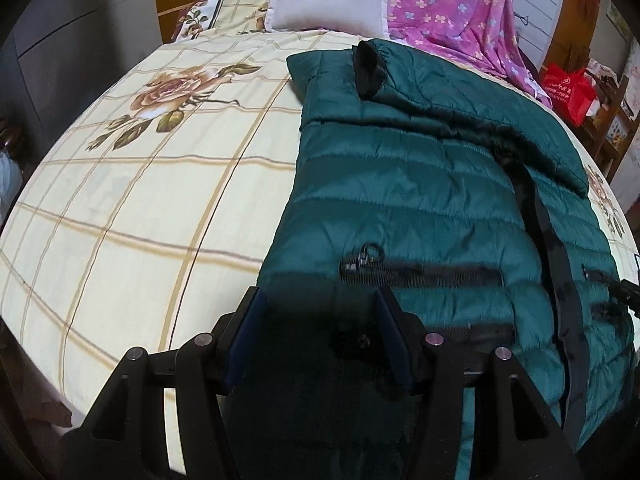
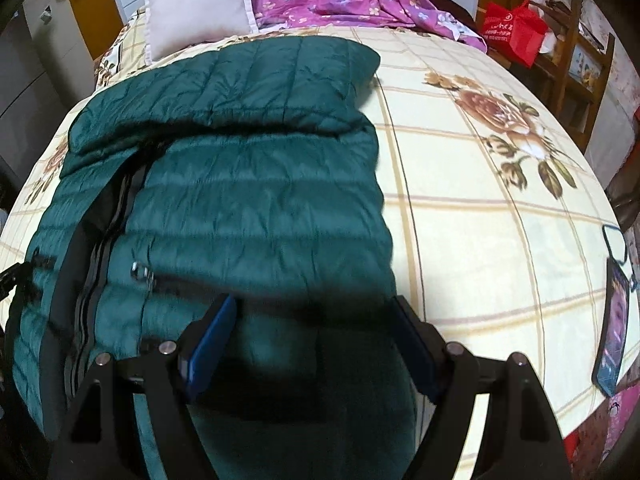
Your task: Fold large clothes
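While spread flat on the cream checked bed sheet point(image 1: 160, 208), dark green quilted puffer jacket point(image 1: 420, 184), sleeves folded in. Left gripper point(image 1: 320, 312) and right gripper point(image 2: 316, 320) poised over hem, jaws spread, nothing pinched; judged ready for lengthwise fold.

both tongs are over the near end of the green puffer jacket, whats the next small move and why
Probably lower both and close them on the hem. The green puffer jacket lies flat on the bedsheet with its sleeves already folded in. The left tongs and right tongs stand open over its near corners with padding between the pads, nothing pinched yet. A grip there would let the bottom be folded up toward the collar.
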The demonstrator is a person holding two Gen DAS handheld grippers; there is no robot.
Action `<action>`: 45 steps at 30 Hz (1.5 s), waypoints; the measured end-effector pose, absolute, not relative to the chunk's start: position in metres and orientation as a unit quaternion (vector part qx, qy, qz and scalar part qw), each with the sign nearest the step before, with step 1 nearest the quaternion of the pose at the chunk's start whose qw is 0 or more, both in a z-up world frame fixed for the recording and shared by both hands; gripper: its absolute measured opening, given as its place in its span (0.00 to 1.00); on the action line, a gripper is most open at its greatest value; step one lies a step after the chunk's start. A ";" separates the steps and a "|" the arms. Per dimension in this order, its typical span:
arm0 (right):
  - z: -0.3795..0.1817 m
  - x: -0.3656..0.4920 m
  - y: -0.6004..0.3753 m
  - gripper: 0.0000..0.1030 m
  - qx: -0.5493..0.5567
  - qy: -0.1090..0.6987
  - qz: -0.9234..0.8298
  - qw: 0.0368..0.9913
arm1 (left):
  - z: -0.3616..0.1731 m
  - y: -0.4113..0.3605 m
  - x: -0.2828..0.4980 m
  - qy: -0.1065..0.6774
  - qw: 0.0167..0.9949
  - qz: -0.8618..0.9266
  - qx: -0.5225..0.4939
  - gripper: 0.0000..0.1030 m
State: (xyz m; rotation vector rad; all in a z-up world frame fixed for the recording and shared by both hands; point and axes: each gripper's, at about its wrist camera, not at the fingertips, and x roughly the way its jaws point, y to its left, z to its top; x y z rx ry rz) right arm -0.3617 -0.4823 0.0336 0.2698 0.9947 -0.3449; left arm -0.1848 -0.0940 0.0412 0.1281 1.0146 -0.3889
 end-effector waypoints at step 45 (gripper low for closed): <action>0.015 -0.452 -0.466 0.86 0.207 0.497 -0.015 0.843 | 0.026 -0.019 -0.229 0.559 0.795 -0.230 -0.053 0.38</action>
